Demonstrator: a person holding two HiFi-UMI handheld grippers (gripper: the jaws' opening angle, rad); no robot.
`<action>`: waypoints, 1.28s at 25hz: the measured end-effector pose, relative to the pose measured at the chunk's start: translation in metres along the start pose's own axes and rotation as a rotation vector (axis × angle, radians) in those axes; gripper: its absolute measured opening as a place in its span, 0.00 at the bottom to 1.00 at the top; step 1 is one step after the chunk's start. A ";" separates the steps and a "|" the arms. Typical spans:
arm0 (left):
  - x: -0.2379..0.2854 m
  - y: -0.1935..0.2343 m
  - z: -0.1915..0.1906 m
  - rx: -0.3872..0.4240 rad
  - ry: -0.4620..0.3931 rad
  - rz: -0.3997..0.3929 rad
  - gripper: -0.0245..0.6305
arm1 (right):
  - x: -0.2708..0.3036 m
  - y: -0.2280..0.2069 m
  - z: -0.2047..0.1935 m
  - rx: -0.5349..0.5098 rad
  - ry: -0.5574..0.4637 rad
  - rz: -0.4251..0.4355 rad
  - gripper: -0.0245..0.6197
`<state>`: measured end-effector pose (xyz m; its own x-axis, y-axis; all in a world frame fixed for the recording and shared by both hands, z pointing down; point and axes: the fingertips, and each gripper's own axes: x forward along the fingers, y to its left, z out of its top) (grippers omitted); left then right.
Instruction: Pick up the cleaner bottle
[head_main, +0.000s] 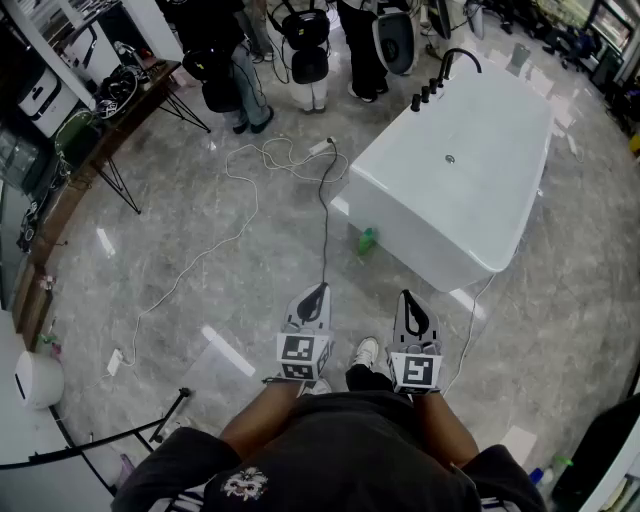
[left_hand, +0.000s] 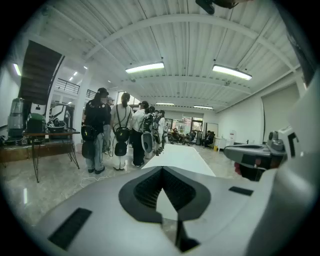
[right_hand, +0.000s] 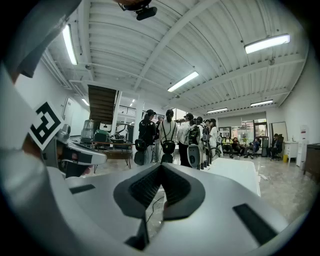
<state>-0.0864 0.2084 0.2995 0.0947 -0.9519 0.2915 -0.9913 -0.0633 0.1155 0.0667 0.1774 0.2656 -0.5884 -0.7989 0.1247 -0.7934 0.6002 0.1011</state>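
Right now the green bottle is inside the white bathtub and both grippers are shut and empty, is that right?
Not quite. The green bottle is on the floor beside the white bathtub, not inside it, as the head view shows. The left gripper and right gripper are indeed shut and empty.

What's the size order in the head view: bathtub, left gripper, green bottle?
Bathtub, largest.
Left gripper next, though it sits nearer the camera, which inflates it.
Green bottle on the floor, smallest.
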 end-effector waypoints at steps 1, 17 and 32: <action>0.009 -0.002 0.002 -0.006 0.001 0.002 0.04 | 0.006 -0.006 0.001 0.001 0.000 0.004 0.06; 0.109 -0.018 0.015 -0.008 0.043 -0.008 0.04 | 0.068 -0.077 -0.004 0.029 -0.009 -0.007 0.06; 0.215 0.043 0.010 0.045 0.070 -0.203 0.04 | 0.155 -0.077 -0.029 0.058 0.082 -0.202 0.06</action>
<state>-0.1098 -0.0018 0.3576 0.2975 -0.8951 0.3322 -0.9541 -0.2665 0.1366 0.0415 0.0085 0.3053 -0.4037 -0.8954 0.1879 -0.9030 0.4229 0.0751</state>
